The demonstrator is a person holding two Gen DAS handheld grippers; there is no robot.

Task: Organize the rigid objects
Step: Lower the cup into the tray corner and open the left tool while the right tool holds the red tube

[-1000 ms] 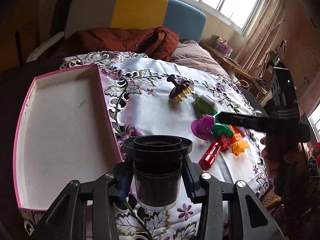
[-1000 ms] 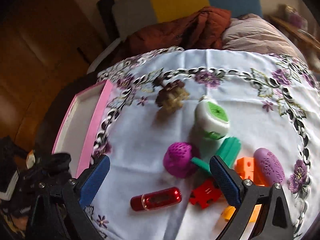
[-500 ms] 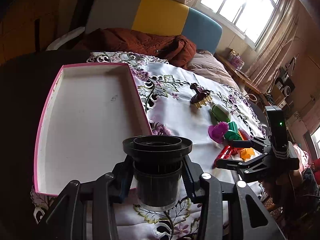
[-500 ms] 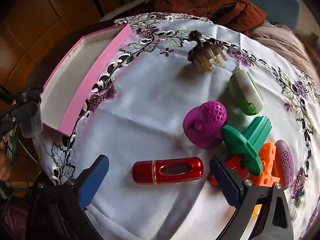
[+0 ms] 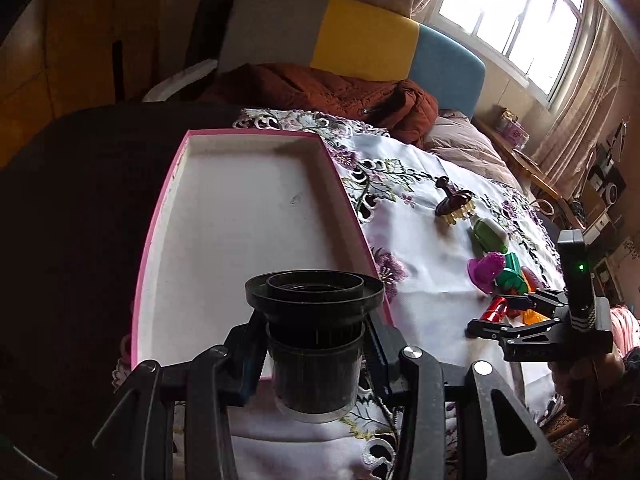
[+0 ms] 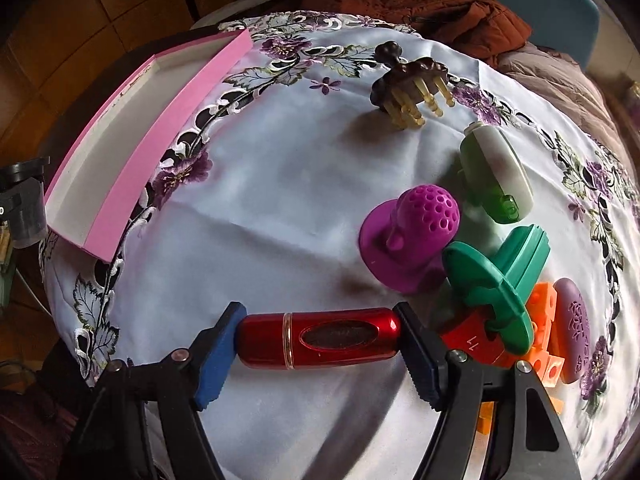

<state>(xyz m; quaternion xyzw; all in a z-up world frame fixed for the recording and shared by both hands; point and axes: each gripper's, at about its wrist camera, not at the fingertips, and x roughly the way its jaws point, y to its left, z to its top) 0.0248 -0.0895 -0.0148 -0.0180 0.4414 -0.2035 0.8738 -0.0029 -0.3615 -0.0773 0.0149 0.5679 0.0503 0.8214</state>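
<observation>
My left gripper is shut on a black flanged cup, held upright just before the near edge of the pink-rimmed white tray. My right gripper has its blue pads at both ends of a red metallic tube lying on the flowered tablecloth; the pads touch or nearly touch it. The right gripper also shows in the left wrist view, low over the toy pile. The tray also shows in the right wrist view, at far left.
Beyond the tube lie a purple perforated cap, a green flanged plug, a green-white capsule, a brown comb-like massager, orange blocks, a red block and a mauve oval. A sofa with a brown jacket stands behind.
My right gripper has come down and forward, its pads closing around the red tube's ends. My left gripper, still holding the cup, has shifted so the tray lies straight ahead.
</observation>
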